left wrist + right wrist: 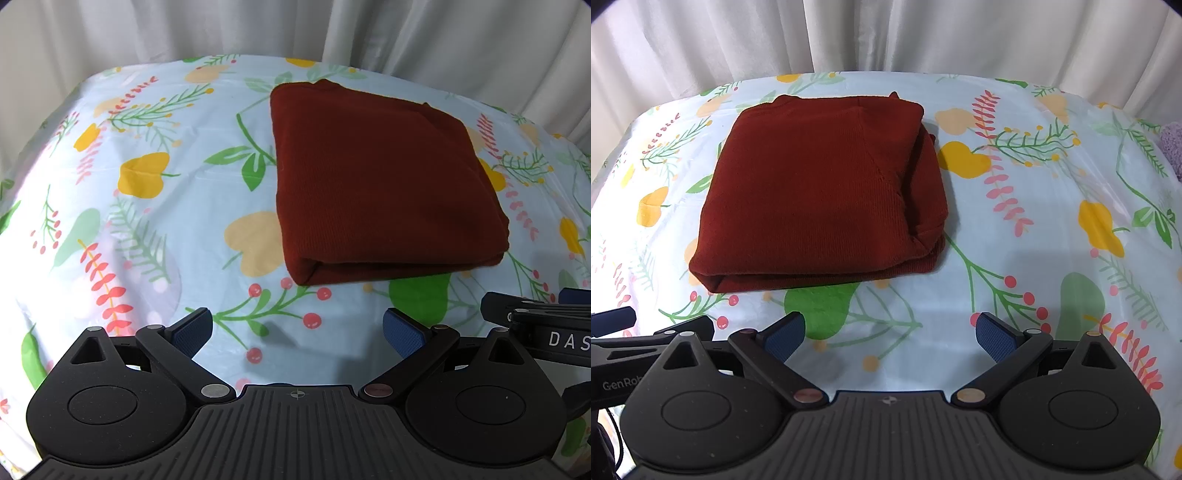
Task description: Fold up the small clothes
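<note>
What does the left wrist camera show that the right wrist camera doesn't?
Only the left wrist view shows the garment's smooth left side and the right gripper edging in. Only the right wrist view shows its bunched right-side layers and a purple knit item at the table's edge. Both show the folded red garment on the floral tablecloth, white curtains behind, jaws open.

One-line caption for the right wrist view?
Folded rust-red garment lies on floral tablecloth; right gripper open and empty, short of it.
</note>
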{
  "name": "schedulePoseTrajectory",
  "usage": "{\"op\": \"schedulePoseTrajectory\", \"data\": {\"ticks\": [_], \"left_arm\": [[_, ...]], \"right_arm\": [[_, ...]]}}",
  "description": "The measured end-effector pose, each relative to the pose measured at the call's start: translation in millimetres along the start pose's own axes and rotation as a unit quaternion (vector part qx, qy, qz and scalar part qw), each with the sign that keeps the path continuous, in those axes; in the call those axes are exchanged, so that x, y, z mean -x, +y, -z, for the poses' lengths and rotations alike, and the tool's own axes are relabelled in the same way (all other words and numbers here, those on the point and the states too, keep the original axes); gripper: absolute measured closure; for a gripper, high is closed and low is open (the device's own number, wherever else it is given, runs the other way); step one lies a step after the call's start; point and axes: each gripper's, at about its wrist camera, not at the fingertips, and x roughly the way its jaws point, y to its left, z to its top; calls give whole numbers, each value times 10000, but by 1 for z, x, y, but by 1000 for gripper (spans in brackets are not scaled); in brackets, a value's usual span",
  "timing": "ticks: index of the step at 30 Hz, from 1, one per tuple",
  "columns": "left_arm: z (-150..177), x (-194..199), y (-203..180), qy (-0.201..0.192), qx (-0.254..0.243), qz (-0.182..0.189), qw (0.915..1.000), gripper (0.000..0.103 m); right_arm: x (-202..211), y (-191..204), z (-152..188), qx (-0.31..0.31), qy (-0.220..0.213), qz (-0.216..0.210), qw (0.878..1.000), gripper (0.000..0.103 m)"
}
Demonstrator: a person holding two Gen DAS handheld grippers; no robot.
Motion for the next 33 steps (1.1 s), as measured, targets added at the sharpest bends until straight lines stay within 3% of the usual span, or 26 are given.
{"op": "schedulePoseTrajectory", "data": {"ticks": [33], "left_arm": [[-2, -1, 1, 19, 4, -2, 10000, 2]], "right_arm": [[-1, 3, -2, 32, 11, 25, 10000, 4]]}}
